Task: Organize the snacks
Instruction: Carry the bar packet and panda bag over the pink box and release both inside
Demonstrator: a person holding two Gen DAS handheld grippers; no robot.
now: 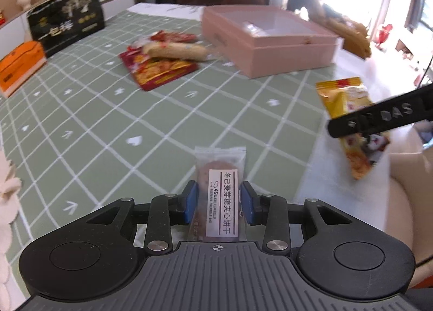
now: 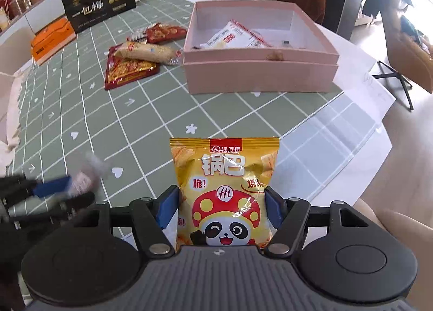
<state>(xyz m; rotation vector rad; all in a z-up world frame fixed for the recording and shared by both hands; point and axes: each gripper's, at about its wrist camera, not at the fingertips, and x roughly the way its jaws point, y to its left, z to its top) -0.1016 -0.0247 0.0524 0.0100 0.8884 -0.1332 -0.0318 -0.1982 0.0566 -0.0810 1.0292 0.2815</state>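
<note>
Both wrist views look down, sharing pink box [image 1: 270, 40].

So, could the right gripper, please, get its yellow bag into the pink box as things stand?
Probably yes: the pink box is open-topped, only bare tablecloth lies between, and the right gripper grips the yellow bag.

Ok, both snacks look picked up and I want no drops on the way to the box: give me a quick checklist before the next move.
1. Left gripper shut on biscuit packet: ok.
2. Right gripper shut on yellow crisps bag: ok.
3. Pink box open on top: ok.
4. Free room inside box: ok, one white packet there.
5. Tablecloth bare between grippers and box: ok.
6. Grip firmness: cannot tell.
</note>
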